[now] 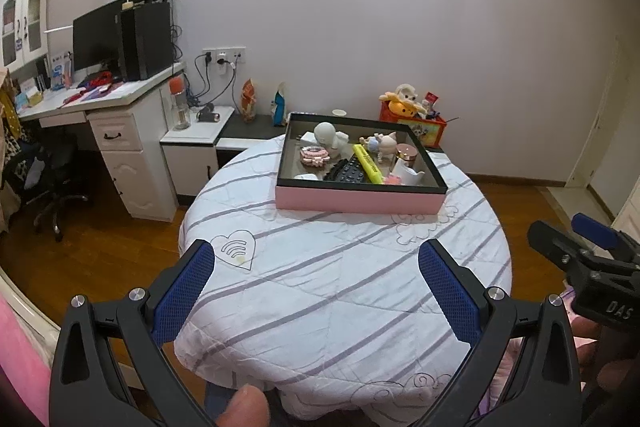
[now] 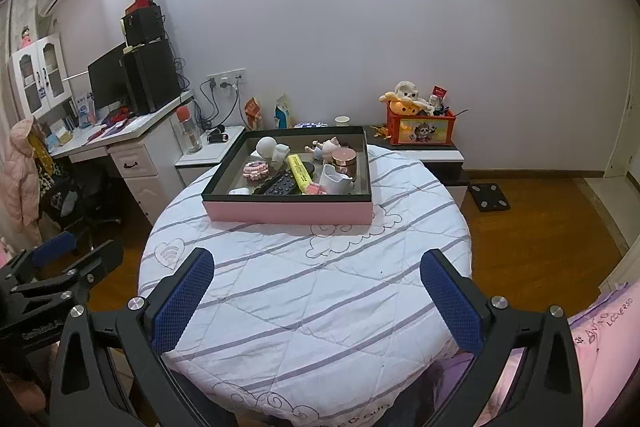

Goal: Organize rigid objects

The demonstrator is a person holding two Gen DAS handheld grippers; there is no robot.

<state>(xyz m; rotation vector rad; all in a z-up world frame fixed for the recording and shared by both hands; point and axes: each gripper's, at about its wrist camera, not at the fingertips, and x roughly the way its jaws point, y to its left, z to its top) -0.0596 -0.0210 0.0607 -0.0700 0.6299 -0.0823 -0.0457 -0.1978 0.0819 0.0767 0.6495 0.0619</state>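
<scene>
A pink box (image 1: 360, 200) with a black rim stands at the far side of the round table (image 1: 320, 287); it also shows in the right wrist view (image 2: 288, 213). Inside lie a white figurine (image 1: 326, 137), a yellow highlighter (image 1: 366, 163), a black remote (image 1: 348, 171), a pink hair clip (image 1: 314, 155), a small doll (image 1: 386, 147), a rose jar (image 1: 408, 153) and a white cup (image 1: 406, 173). My left gripper (image 1: 316, 259) is open and empty above the near table half. My right gripper (image 2: 316, 267) is open and empty, well short of the box.
The table wears a white quilt with grey stripes (image 2: 304, 287). A white desk with monitor and computer tower (image 1: 144, 39) stands at the left, a low cabinet (image 1: 200, 147) behind the table, an orange toy box (image 1: 412, 123) at back right. Wooden floor surrounds the table.
</scene>
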